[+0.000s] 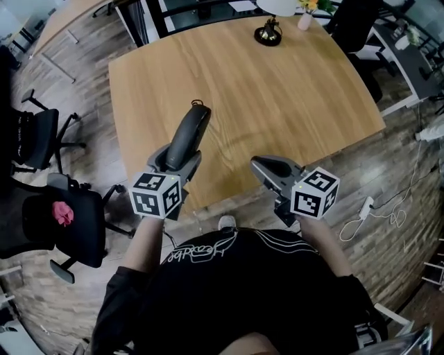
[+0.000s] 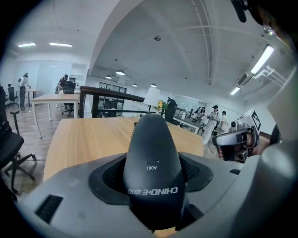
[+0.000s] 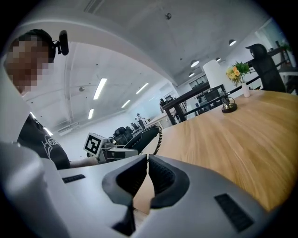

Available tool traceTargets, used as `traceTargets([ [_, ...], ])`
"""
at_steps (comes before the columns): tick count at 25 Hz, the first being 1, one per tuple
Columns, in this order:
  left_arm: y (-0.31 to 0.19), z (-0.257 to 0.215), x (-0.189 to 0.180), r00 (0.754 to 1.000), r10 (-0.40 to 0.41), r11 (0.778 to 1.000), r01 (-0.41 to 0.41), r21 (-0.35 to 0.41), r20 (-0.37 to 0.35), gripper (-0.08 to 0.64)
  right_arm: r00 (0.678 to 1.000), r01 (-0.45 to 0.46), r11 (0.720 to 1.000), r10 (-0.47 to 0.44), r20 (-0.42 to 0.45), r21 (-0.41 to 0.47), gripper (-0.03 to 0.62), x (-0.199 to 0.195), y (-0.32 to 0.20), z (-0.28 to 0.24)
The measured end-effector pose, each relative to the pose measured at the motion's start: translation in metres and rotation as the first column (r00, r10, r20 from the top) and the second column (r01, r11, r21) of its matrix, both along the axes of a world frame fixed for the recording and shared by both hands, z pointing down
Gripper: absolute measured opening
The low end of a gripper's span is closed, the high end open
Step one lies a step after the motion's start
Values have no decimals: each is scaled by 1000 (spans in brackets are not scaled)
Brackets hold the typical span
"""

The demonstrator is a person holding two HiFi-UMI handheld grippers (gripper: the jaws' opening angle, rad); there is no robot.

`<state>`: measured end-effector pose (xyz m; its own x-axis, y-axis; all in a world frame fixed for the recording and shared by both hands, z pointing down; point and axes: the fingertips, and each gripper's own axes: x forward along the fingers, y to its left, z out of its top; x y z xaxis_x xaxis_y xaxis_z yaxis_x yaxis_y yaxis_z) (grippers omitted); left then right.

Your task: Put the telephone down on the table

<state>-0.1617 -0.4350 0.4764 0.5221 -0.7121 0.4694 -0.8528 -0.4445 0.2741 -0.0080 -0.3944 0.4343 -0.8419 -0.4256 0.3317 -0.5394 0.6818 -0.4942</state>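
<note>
The telephone (image 1: 188, 134) is a dark grey handset with a coiled cord at its far end. My left gripper (image 1: 180, 163) is shut on its near end and holds it over the near left part of the wooden table (image 1: 291, 97), pointing away from me. In the left gripper view the handset (image 2: 151, 158) fills the gap between the jaws, and both pads press on its sides. My right gripper (image 1: 259, 165) is at the table's near edge, shut with nothing in it; its pads (image 3: 157, 174) meet. The right gripper view shows the handset (image 3: 142, 135) to its left.
A black lamp base (image 1: 268, 34) and a small vase of flowers (image 1: 305, 19) stand at the table's far edge. Black office chairs (image 1: 66, 218) are on the floor to the left. White cables (image 1: 378, 211) lie on the floor to the right.
</note>
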Motion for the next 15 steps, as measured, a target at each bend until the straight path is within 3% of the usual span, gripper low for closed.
traceTargets([
  [9,-29,83,9,1000,-19,986,18,-167,-8,284,999,-27,996,24,-32,-88,41,3,-8,38],
  [15,-36,114,18,999,11,979,-3,-206,40,284,997,-56,989,49,-51,-138,41,18,-10,58],
])
